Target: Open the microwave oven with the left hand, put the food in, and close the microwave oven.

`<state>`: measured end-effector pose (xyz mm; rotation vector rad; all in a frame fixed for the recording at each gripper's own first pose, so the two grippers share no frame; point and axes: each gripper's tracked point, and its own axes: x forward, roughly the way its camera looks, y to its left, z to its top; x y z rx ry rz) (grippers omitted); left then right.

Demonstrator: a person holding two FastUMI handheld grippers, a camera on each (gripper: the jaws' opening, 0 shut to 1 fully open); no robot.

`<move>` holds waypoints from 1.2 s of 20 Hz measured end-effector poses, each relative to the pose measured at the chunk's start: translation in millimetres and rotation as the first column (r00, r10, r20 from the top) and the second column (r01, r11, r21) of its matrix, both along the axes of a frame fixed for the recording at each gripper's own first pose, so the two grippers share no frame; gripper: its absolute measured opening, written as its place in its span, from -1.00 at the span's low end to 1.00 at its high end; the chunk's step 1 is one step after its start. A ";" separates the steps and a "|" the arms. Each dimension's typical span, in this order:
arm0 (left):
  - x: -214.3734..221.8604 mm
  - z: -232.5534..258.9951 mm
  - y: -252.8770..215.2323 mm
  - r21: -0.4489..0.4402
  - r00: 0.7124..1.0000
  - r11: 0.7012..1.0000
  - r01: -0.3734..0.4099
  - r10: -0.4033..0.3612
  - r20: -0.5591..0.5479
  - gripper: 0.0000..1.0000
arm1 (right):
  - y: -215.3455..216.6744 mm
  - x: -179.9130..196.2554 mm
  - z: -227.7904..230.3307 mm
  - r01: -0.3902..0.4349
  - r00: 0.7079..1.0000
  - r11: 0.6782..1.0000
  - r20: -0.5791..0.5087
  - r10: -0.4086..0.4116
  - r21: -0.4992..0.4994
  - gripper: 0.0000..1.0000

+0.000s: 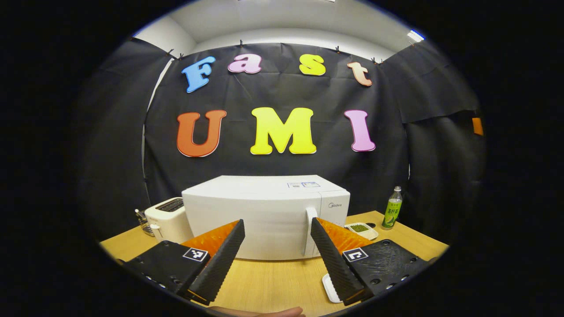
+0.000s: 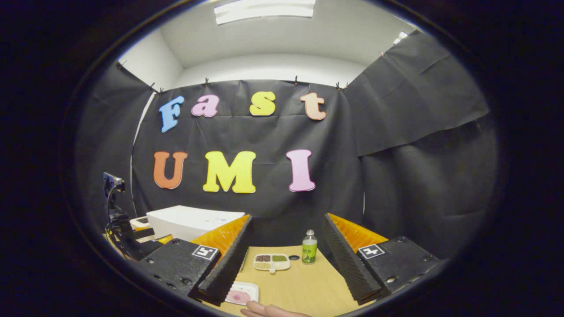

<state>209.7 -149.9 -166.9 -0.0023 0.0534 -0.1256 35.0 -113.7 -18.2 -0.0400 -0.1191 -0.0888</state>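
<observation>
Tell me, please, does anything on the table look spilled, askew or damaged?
Nothing stands out: the microwave oven is shut, the toaster and green bottle stand upright, and the divided dish sits flat.

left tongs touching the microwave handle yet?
Apart. In the left gripper view the left tongs are open, with table between their tips and the microwave; its handle stands farther back.

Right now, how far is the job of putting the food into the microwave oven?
Nothing looks done yet. The microwave oven door is closed, its handle untouched. The left gripper is open in front of the door, holding nothing. The right gripper is open too; the plate of food lies on the table. Opening, loading and closing all remain.
</observation>
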 end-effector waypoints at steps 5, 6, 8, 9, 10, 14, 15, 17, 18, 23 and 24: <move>57.4 -35.1 -45.9 0.043 0.999 0.999 0.018 -0.017 -0.030 0.89 | -36.9 7.2 -13.9 0.057 0.998 0.998 -0.014 -0.058 -0.037 0.82; 70.7 -41.7 -54.2 0.059 0.999 0.998 0.019 -0.017 -0.030 0.89 | -40.6 8.1 -17.5 0.056 0.998 0.997 -0.019 -0.057 -0.043 1.00; 95.6 -62.8 -65.3 0.067 0.998 0.998 0.008 -0.003 -0.063 0.88 | -48.2 6.5 -26.2 0.050 0.998 0.998 -0.029 -0.052 -0.048 1.00; 107.2 -71.0 -66.7 0.070 0.997 0.997 -0.007 0.012 -0.072 0.83 | -52.6 6.9 -29.4 0.047 0.998 0.998 -0.034 -0.049 -0.045 1.00; 115.2 -82.6 -65.5 0.066 0.993 0.998 -0.023 0.030 -0.114 0.65 | -55.9 6.3 -32.0 0.043 0.998 0.998 -0.036 -0.045 -0.039 0.83; 128.0 -94.4 -74.0 0.021 0.993 0.999 -0.030 0.032 -0.118 0.72 | -73.9 6.5 -46.8 0.044 0.998 0.999 -0.035 -0.043 0.004 0.82; 128.1 -92.9 -75.0 0.026 0.994 0.999 -0.033 0.035 -0.106 0.74 | -75.6 6.6 -49.6 0.039 0.999 0.999 -0.039 -0.039 0.015 1.00; 128.3 -94.1 -72.1 0.037 0.995 0.999 -0.036 0.039 -0.090 0.75 | -76.5 5.1 -52.5 0.029 0.999 0.999 -0.035 -0.028 0.024 1.00; 128.6 -97.1 -72.0 0.020 0.995 0.999 -0.032 0.034 -0.093 0.75 | -76.6 4.6 -52.1 0.026 0.999 0.999 -0.029 -0.025 0.026 1.00; 127.6 -96.4 -73.2 0.019 0.996 0.999 -0.038 0.039 -0.078 0.75 | -72.4 0.1 -58.4 0.026 0.999 0.999 -0.033 -0.025 0.024 1.00; 129.4 -96.9 -75.8 0.010 0.996 0.999 -0.034 0.035 -0.081 0.73 | -70.9 -1.6 -58.3 0.026 0.999 0.999 -0.034 -0.025 0.025 1.00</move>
